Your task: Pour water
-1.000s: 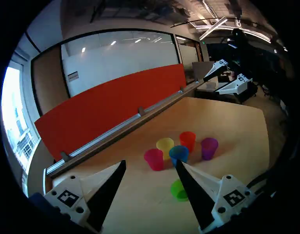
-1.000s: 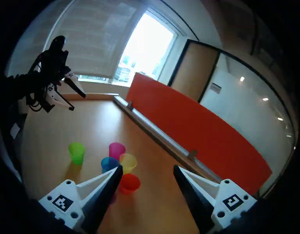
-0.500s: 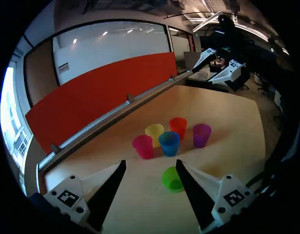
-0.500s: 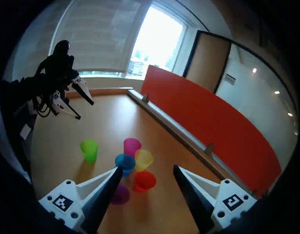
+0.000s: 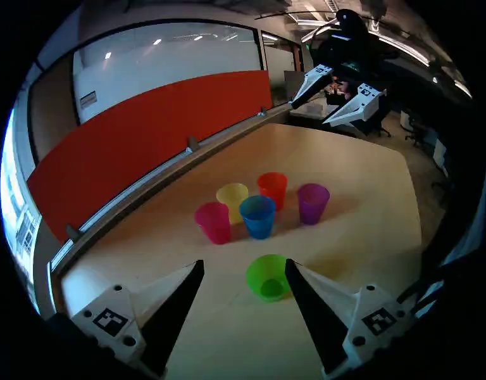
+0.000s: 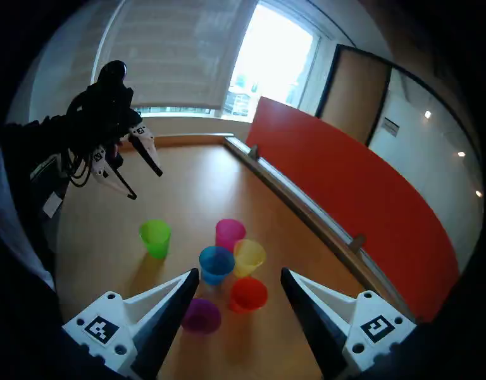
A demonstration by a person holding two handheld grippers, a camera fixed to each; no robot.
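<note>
We look over a pale wooden table (image 5: 344,164) edged along its far side by a red partition (image 5: 148,133). Behind the partition the left gripper view gives us a glass wall (image 5: 167,63) and ceiling lights (image 5: 309,12), while the right gripper view gives us a bright window (image 6: 268,63) and a lowered blind (image 6: 173,57).

Six plastic cups stand upright on the table. Five huddle together: the pink cup (image 5: 213,221), yellow cup (image 5: 232,197), blue cup (image 5: 257,215), orange cup (image 5: 272,187) and purple cup (image 5: 312,202). The green cup (image 5: 267,277) stands apart, nearest the left gripper (image 5: 243,263), just by its right finger but not gripped. We look into its mouth, yet we cannot tell whether it or any other cup holds water.

Both tools are spread wide and hold nothing. The right gripper (image 6: 238,271) hovers above the huddle, with the purple and orange cups nearest its fingers.
</note>
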